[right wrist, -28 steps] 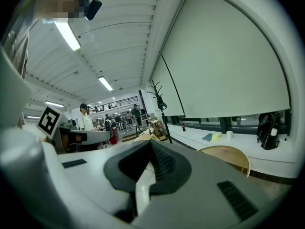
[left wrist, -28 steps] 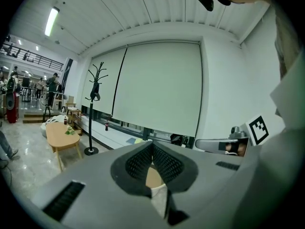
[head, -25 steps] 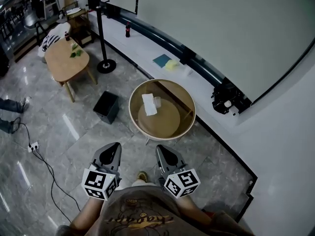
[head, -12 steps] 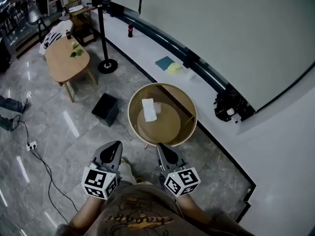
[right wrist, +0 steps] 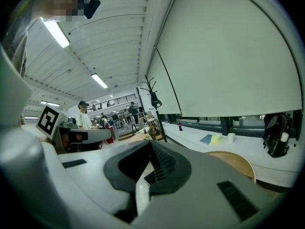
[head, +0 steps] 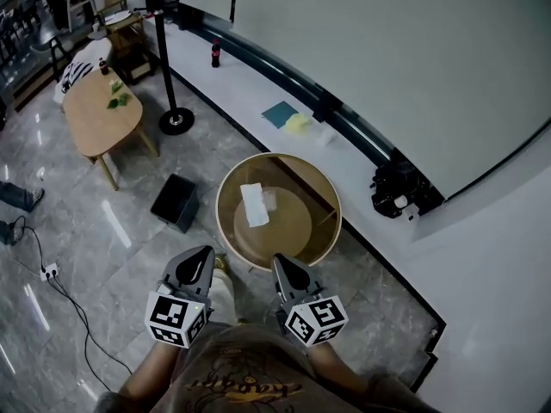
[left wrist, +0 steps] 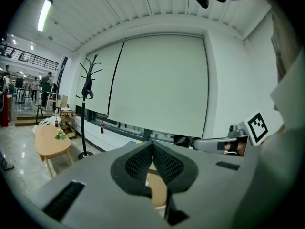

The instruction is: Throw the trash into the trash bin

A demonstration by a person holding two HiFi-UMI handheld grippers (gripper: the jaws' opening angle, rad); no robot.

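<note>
Left gripper [left wrist: 152, 148]: held low in front of the person, its jaws pressed together tip to tip, with nothing between the ribbed pads.
Right gripper [right wrist: 149, 146]: carried alongside the left one, level with it and apart from it. Its jaws also meet at the tip and pinch nothing.
Trash: a white sheet of paper [head: 253, 205] lies flat on the glass top of the round table, left of its centre. Neither gripper touches it.
Next to it: a small clear cup [head: 270, 200] stands just right of the paper.
Round table [head: 312, 186]: it has a wooden rim and a glass top, and a lower wooden shelf shows through the glass. It stands straight ahead of both grippers, its near edge close to their tips.
Trash bin [head: 175, 202]: black, square and open-topped, it sits on the glossy grey floor just left of the round table. It is ahead and to the left of the left gripper.
Further left: an oval wooden coffee table [head: 99, 114] stands near the round base of a black coat stand [head: 175, 120].
Ledge [head: 250, 84]: this white sill runs along the wall under a large blind. It carries a cola bottle [head: 215, 54], a blue pad [head: 280, 114], a yellow sponge [head: 298, 124] and a black bag [head: 394, 189].
Floor, lower left: a dark cable [head: 73, 304] trails from a white power strip.
</note>
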